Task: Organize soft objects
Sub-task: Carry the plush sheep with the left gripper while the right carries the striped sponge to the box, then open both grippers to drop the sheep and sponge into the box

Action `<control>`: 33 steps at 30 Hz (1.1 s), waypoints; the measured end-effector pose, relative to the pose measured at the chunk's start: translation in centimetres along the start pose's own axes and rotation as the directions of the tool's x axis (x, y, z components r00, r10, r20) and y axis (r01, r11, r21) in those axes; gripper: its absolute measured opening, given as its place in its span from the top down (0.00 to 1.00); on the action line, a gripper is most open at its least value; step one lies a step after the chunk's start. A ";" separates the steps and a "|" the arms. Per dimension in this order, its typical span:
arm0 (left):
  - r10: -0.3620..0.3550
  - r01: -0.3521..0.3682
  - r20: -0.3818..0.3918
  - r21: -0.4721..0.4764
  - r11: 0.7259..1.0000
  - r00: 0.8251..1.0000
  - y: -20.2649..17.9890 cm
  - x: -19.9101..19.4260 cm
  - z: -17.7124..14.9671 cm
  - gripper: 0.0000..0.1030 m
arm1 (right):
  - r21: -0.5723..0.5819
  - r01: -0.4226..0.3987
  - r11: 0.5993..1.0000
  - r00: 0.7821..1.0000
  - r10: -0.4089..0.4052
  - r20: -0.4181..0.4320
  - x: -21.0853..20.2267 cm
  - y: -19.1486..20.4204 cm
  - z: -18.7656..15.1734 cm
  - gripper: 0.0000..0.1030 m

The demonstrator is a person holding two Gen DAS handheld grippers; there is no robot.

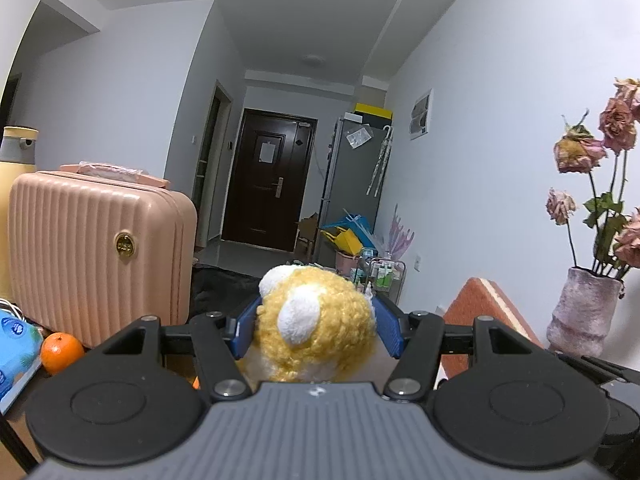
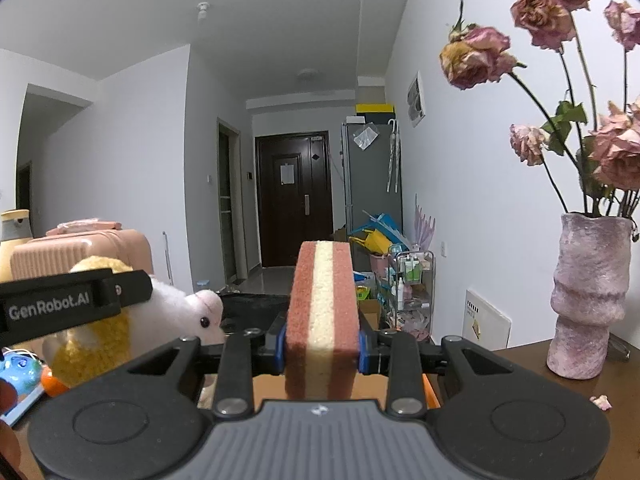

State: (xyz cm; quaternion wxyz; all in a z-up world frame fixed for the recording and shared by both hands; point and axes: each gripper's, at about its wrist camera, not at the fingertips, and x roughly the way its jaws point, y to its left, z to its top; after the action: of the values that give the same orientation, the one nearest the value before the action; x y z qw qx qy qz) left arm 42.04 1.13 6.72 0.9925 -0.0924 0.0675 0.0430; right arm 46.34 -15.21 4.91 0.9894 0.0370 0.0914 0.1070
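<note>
The left tool (image 1: 318, 326) is gripping a curly yellow-and-white plush toy animal (image 1: 316, 320) between its blue pads, jaws partly closed around its soft body. The right tool (image 2: 322, 346) is pinching a pink-and-cream layered sponge block (image 2: 322, 312), jaws nearly shut, squeezing its lower end. Both are being held above the brown wooden worktop (image 2: 520, 364), near the pink textured vase (image 2: 588, 296) at its right edge. Both look light and squashy; mid-body grips should be suiting them best.
</note>
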 end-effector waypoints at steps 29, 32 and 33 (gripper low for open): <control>0.091 -0.090 -0.191 0.012 0.996 0.977 0.4 10.6 -2.7 0.41 | -0.019 -0.001 1.000 0.973 -0.003 -0.230 9.9 -0.2 -1.9 0.70; 0.096 -0.094 -0.198 0.017 0.995 0.976 0.4 11.0 -3.0 0.41 | -0.027 -0.002 1.000 0.971 -0.004 -0.240 10.2 0.1 -2.3 0.70; 0.095 -0.094 -0.204 0.014 0.995 0.974 0.4 11.1 -3.1 0.41 | -0.029 -0.001 1.000 0.970 -0.006 -0.242 10.3 0.2 -2.4 0.70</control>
State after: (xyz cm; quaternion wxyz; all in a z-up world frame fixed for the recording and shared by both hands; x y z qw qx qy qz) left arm 52.61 1.78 2.08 0.9774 -0.0907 0.1735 0.0802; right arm 55.72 -12.63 0.76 0.9714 0.0091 0.2100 0.1108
